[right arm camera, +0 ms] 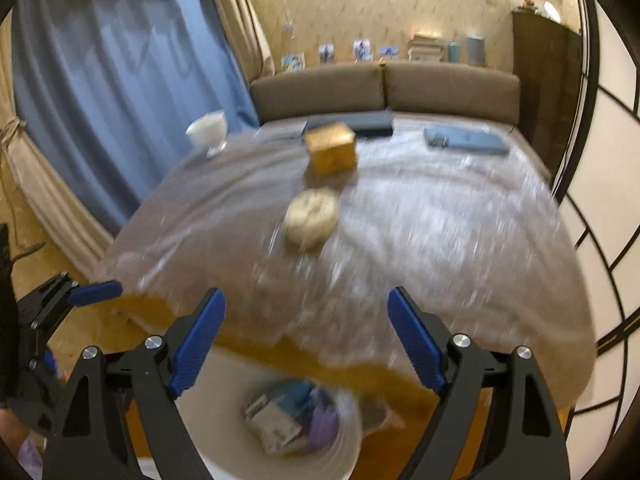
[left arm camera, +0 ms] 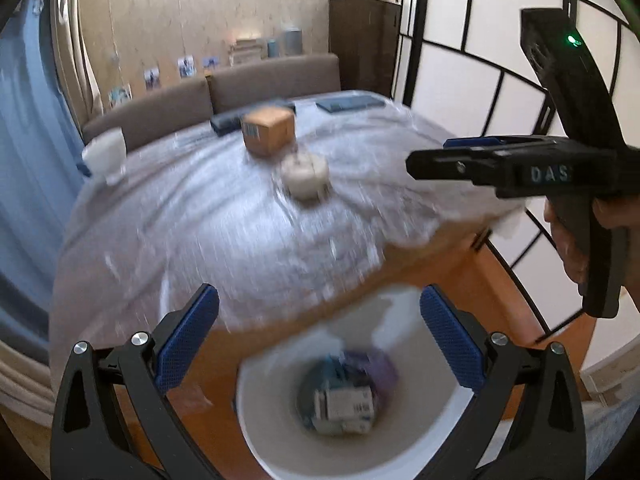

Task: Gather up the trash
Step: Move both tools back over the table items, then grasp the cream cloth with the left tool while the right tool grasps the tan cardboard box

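A white bin [left arm camera: 272,432] stands on the floor below the table edge and holds a printed white carton [left arm camera: 344,404] and purple scraps; it also shows in the right wrist view [right arm camera: 216,412]. My left gripper [left arm camera: 320,336] is open and empty above the bin. My right gripper [right arm camera: 306,338] is open and empty over the table's near edge; it shows from the side in the left wrist view [left arm camera: 416,166]. On the table lie a round cream-coloured object [left arm camera: 305,176] [right arm camera: 311,218] and a brown cardboard box [left arm camera: 267,130] [right arm camera: 331,152].
The table [right arm camera: 440,240] has a shiny plastic cover. A white cup [right arm camera: 208,130] stands at its far left. Dark flat items [right arm camera: 464,140] lie at the back, before a brown sofa [right arm camera: 384,88]. Blue curtain [right arm camera: 100,100] is at left, a panelled screen [left arm camera: 460,80] at right.
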Tool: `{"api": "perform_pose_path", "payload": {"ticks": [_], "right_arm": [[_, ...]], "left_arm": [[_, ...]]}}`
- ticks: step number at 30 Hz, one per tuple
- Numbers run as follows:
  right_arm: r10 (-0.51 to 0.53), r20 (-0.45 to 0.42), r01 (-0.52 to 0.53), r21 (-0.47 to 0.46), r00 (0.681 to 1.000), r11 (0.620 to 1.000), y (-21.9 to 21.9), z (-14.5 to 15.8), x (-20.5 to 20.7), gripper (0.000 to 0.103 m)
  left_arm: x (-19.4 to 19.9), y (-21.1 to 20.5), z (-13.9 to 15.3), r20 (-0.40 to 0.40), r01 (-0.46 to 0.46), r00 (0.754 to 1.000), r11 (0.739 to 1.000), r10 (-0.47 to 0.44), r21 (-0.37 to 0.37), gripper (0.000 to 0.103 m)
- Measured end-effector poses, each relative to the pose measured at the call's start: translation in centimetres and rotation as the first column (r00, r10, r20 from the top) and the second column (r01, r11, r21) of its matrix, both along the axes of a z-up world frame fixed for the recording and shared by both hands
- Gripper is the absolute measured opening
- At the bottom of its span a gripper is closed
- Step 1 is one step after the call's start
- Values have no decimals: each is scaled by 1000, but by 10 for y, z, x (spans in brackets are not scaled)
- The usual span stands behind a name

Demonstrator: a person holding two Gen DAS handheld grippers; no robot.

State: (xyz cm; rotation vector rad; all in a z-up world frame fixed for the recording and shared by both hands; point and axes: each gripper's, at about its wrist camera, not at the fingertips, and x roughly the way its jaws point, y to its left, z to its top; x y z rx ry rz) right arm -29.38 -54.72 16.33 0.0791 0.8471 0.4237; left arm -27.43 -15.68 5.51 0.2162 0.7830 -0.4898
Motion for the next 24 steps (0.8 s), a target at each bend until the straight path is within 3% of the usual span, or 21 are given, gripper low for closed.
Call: {"api": "perform_pose_path", "payload": {"ticks": [4,8,11,16,24], "right_arm": [[2,46,-1,-32,999,999,7,13,42,85],[16,26,-15,-35,1000,999,16,10,84,85],[37,2,-36,-51,999,998,27,1,120,85],[59,-54,-64,-84,997,994,44,-22,164,85],[94,-123,-107,-107,988,988,62,-54,207,80]], "left_arm": [[37,-10,6,8,-5,1000,1000,5,3,101],[71,-16,-2,-27,-11,1000,1000,11,21,101],[91,-21,-10,-65,-4,998,1000,3,-12,101],[117,-37,-23,-88,3,996,1000,-2,10,101],[146,-53,-41,-124,7,992,1000,-6,10,101]]}}
